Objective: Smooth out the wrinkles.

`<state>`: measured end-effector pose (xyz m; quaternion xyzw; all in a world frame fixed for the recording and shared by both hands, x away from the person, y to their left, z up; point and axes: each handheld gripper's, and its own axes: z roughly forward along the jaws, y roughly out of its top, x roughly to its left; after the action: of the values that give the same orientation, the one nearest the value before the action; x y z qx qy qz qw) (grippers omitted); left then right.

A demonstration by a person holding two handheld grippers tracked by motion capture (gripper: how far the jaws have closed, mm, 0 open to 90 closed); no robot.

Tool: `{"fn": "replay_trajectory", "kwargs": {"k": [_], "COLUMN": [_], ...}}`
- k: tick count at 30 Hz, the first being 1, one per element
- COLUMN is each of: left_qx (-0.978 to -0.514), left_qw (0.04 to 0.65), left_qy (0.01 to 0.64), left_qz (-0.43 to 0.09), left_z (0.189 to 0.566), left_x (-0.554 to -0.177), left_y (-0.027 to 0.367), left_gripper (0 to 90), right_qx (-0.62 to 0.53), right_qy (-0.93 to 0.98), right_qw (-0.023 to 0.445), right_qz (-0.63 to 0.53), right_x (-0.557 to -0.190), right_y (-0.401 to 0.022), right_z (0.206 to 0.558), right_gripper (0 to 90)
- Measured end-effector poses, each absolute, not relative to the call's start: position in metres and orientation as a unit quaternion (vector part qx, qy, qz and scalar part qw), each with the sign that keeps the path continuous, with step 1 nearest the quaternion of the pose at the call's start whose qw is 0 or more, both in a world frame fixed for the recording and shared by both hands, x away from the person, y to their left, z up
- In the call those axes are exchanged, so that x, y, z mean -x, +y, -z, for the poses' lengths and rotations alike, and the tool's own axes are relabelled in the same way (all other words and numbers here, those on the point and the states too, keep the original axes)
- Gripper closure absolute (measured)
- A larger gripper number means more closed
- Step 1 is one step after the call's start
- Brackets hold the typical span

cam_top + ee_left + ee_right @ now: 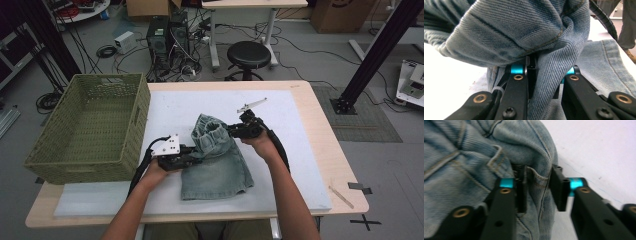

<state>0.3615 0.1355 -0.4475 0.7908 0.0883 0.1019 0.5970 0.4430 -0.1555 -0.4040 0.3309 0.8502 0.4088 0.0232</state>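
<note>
Light-blue denim shorts (216,167) lie on the white mat (292,165), with the waistband bunched and lifted at the far end. My left gripper (193,152) comes in from the left and is shut on a fold of the denim (511,32); in the left gripper view (546,72) the cloth is pinched between its jaws. My right gripper (233,131) reaches in from the right at the waistband. In the right gripper view (537,185) a seamed fold of the shorts (461,157) fills the gap between its pads.
A green woven basket (85,167) stands at the table's left end, overhanging the mat. The wooden table edge (337,165) runs right of the mat, with a thin stick (341,196) near the corner. A black stool (248,54) stands on the floor behind the table.
</note>
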Motion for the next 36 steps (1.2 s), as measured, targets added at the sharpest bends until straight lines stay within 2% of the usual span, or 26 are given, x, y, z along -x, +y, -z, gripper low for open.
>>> {"fn": "replay_trajectory", "kwargs": {"k": [3, 6, 10, 18, 24, 29, 32, 36], "left_qx": [-0.789, -0.787, -0.774, -0.743, -0.717, -0.7, -0.68, -0.677], "left_qw": [0.6, 0.602, 0.613, 0.633, 0.653, 0.669, 0.679, 0.676], "left_qy": [0.091, 0.094, 0.12, 0.19, 0.218, 0.221, 0.245, 0.262], "left_qz": [-0.1, -0.098, -0.1, -0.105, -0.108, -0.113, -0.132, -0.13], "left_z": [0.447, 0.447, 0.442, 0.43, 0.418, 0.407, 0.395, 0.388], "left_x": [-0.362, -0.362, -0.362, -0.362, -0.363, -0.36, -0.36, -0.365], "left_y": [0.136, 0.138, 0.145, 0.162, 0.172, 0.178, 0.186, 0.186], "left_gripper": [81.6, 81.3, 76.0, 45.4, 31.5, 30.5, 30.5, 30.5], "right_qx": [-0.323, -0.321, -0.313, -0.288, -0.27, -0.267, -0.265, -0.26], "right_qy": [0.856, 0.858, 0.854, 0.849, 0.849, 0.848, 0.846, 0.846], "right_qw": [0.035, 0.053, 0.071, 0.09, 0.109, 0.122, 0.126, 0.13], "right_qz": [-0.401, -0.399, -0.408, -0.434, -0.441, -0.442, -0.445, -0.446], "right_x": [-0.442, -0.438, -0.428, -0.406, -0.392, -0.388, -0.384, -0.38], "right_y": [-0.153, -0.155, -0.162, -0.171, -0.173, -0.172, -0.173, -0.172], "right_z": [0.403, 0.4, 0.395, 0.392, 0.39, 0.391, 0.392, 0.392], "right_gripper": [84.3, 85.1, 85.4, 85.5, 85.4, 85.3, 85.3, 85.2]}}
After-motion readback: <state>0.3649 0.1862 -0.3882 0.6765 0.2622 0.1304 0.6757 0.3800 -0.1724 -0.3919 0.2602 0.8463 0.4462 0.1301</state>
